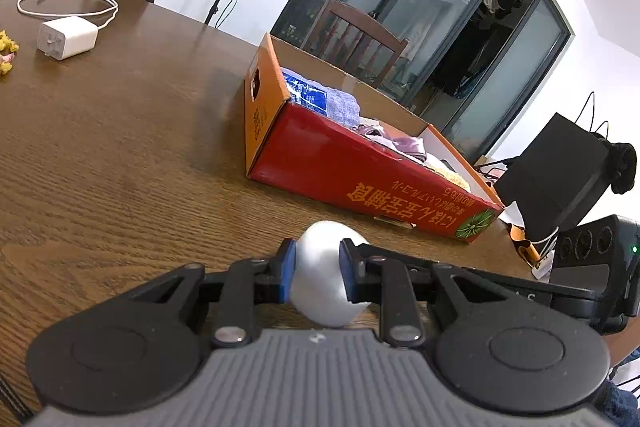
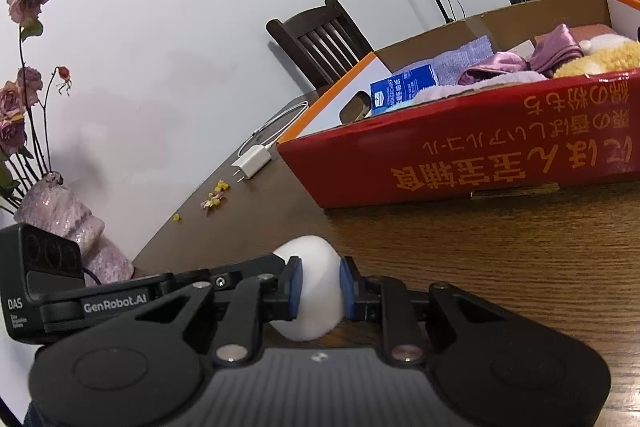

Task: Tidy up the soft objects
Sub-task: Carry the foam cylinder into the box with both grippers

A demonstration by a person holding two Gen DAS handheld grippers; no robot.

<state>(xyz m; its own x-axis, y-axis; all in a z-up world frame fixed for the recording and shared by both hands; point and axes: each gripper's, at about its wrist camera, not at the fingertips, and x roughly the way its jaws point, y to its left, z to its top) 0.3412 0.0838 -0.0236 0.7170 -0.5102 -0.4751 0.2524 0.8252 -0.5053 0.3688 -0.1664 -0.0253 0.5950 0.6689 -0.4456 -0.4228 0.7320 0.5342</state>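
Left gripper (image 1: 318,273) clenching soft white rounded object (image 1: 326,279), blue pads (image 1: 288,273) pressing its sides. Right gripper (image 2: 319,287) gripping same white object (image 2: 310,291) from opposite side. Object sitting low over brown wooden table (image 1: 120,147), just before red-orange cardboard box (image 1: 360,163). Box holding purple cloths (image 2: 520,61), blue packet (image 2: 404,87), yellow plush (image 2: 600,61). White charger (image 1: 67,37) lying left of box, well apart; nothing blocking path between.

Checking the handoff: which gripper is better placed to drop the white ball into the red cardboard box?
Right, probably. Left gripper and right gripper both pinch the white soft ball, but the red cardboard box lies on the right gripper's side.
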